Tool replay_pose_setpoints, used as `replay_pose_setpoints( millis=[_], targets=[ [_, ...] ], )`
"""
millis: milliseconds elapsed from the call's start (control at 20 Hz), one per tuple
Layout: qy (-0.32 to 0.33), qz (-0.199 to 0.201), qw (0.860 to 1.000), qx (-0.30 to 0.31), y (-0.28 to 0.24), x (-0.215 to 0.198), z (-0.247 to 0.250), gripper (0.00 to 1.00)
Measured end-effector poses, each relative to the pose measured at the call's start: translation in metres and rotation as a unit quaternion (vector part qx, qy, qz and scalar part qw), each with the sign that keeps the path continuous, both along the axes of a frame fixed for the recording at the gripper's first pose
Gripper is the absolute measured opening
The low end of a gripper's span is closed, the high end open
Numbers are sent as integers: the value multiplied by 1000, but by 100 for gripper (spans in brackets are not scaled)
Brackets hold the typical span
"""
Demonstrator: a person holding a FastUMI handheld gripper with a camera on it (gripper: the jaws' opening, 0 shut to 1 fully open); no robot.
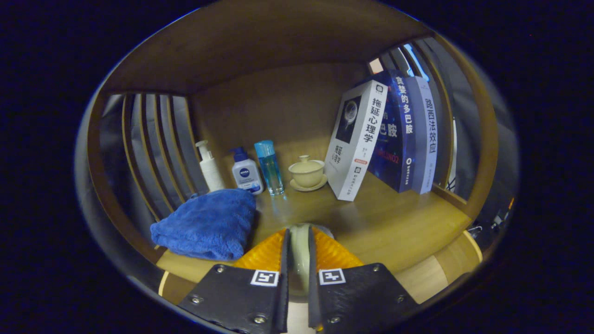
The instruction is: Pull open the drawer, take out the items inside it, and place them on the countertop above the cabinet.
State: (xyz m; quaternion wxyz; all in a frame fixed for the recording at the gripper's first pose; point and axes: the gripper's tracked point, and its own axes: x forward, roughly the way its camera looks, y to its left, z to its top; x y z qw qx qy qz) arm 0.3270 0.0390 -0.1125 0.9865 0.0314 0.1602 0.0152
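Note:
My gripper [299, 234] is shut on a thin pale ceramic piece [299, 260] that stands on edge between the two fingers; only its narrow rim shows, so I cannot tell what it is. It hangs just above the front of the wooden countertop [394, 222]. A folded blue towel [206, 222] lies on the countertop just left of the fingers. Beyond them, near the back wall, stand a white pump bottle [209, 168], a small white bottle with a blue cap [246, 171], a clear blue bottle [269, 166] and a cream lidded cup on a saucer [306, 172].
Three books [390, 134] lean upright at the back right of the countertop. Wooden slats [158, 144] close the left side, more slats close the right, and a wooden shelf roofs the space. Bare wood lies between the fingers and the books.

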Motion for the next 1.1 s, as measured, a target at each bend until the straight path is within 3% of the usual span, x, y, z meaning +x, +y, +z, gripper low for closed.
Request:
replay_pose_setpoints(
  millis=[400, 700, 900, 1100],
  targets=[
    [-12, -14, 1000, 20, -2, 23, -2, 17],
    [-51, -35, 997, 48, -14, -9, 19, 97],
    [-61, -34, 997, 40, -21, -61, 30, 97],
    [-71, -24, 997, 24, -30, -139, 31, 98]
  ],
)
